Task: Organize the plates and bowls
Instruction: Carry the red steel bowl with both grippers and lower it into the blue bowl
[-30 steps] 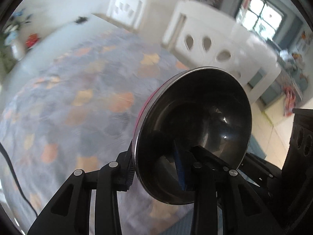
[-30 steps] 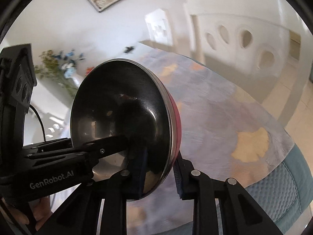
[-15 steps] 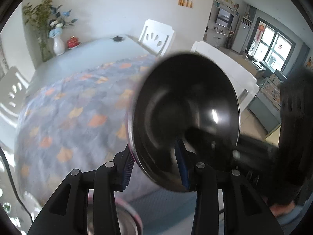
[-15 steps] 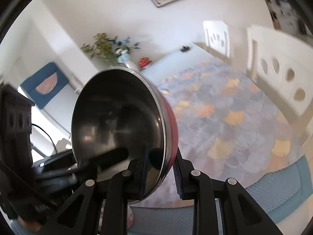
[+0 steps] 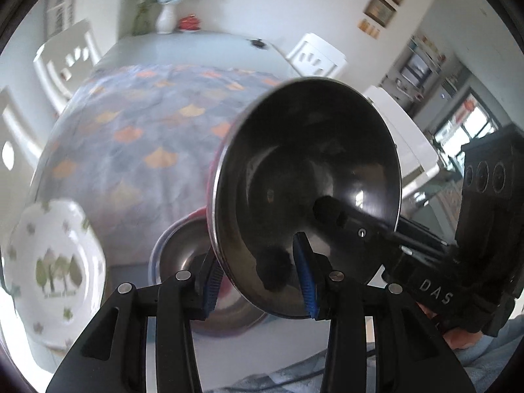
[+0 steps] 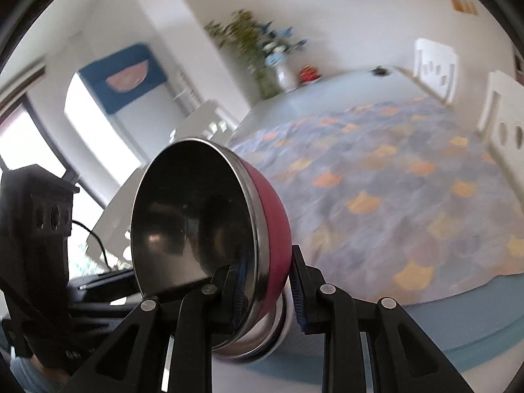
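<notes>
My left gripper is shut on the rim of a steel bowl with a red outside, held tilted on edge above the near table edge. My right gripper is shut on the rim of a like red-and-steel bowl, also tilted. Below the held bowls stands another steel bowl, its rim showing under the right bowl. A white plate with tree print lies at the left. Each gripper's body shows in the other's view.
A table with a blue-grey and orange patterned cloth stretches ahead. White chairs stand around it. A vase with flowers and a red item stand at the far end.
Both grippers with their bowls have swung toward the near left of the table and tipped downward. The standing steel bowl and the white plate have come into view.
</notes>
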The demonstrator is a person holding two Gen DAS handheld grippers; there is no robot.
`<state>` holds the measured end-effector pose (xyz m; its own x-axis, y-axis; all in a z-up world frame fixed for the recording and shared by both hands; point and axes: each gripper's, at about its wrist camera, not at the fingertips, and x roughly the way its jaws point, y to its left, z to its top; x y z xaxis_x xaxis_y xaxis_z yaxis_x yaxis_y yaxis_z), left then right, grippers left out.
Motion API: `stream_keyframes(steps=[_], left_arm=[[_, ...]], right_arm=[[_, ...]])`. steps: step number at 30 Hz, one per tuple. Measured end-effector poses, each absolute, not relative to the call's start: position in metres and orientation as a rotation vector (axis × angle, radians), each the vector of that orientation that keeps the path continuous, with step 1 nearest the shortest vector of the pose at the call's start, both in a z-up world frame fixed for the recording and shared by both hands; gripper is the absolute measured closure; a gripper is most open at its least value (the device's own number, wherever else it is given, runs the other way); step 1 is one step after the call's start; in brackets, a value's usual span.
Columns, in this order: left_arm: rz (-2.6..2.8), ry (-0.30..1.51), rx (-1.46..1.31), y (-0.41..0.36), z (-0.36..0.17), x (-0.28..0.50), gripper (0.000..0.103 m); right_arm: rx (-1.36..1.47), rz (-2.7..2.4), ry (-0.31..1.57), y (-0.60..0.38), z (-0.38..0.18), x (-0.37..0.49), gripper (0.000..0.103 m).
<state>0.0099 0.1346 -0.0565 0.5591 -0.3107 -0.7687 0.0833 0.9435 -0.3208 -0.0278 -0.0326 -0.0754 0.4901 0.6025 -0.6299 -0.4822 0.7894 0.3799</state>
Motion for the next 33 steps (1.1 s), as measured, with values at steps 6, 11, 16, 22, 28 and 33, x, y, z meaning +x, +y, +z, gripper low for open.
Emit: stream_keyframes(steps=[6,11,16,22,28,33], left_arm=[[-0.186,0.96,-0.271,0.148,-0.062,-0.008,0.066],[-0.188,0.958,-0.278,0.149,-0.066,-0.018,0.066],[-0.186,0.967,-0.282,0.147,-0.071,-0.019,0.066],[-0.18,0.983,-0.292,0.148,-0.075,-0.02,0.066],[-0.167,1.032,-0.313,0.153,-0.083,-0.016,0.066],[-0.14,1.056,-0.34,0.162,-0.089,-0.014,0.066]], right_arm=[[0.113,0.711,0.858,-0.014,-0.082,-0.035,0.079],[0.115,0.709,0.894,-0.013,-0.09,-0.041,0.079],[0.119,0.694,0.905,-0.013,-0.091,-0.042,0.079],[0.127,0.692,0.938,-0.01,-0.095,-0.038,0.078],[0.151,0.673,0.989,-0.01,-0.105,-0.03,0.078],[0.157,0.649,1.025,-0.01,-0.112,-0.024,0.078]])
